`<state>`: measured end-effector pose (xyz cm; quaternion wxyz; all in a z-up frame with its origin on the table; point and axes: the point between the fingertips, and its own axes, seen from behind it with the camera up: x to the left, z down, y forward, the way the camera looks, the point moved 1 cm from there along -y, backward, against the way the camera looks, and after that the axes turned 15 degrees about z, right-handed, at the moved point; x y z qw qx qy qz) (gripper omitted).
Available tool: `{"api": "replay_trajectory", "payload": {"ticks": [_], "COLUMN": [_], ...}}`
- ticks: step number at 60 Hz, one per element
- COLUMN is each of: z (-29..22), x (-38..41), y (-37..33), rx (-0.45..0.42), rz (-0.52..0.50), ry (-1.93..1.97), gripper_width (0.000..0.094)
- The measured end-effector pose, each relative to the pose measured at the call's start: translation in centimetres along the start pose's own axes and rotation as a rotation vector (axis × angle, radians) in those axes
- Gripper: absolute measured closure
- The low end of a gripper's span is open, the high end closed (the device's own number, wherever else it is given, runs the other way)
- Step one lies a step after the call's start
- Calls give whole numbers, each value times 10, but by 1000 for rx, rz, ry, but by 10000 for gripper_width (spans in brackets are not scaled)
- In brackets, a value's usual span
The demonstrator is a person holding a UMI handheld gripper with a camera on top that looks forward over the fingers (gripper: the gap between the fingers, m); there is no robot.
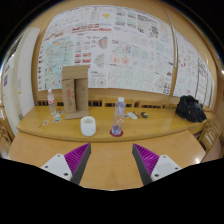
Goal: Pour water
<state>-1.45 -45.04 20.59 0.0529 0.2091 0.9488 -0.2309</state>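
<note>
The gripper (pixel 111 160) hangs above a wooden surface (pixel 110 165) with its 2 fingers spread wide and nothing between them; the purple pads (pixel 74 156) face inward. Beyond the fingers, on the far part of the surface, a white cup (pixel 88 125) stands upright. Just to its right sits a small purple object (pixel 116 130), and behind that a clear water bottle (pixel 120 108) stands upright. A second bottle (pixel 52 99) stands further left, beside a brown cardboard box (pixel 75 90). A dark bag (pixel 191 109) rests at the far right end. Printed paper sheets (pixel 115 45) cover the wall behind.
</note>
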Motion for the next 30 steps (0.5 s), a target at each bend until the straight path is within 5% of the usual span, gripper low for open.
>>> {"api": "replay_trajectory", "payload": {"ticks": [30], "z": [6], "x": [-22], "y": [-110], "rx": [-38], "rz": [25], "ry": [-14], "gripper_width": [87]}}
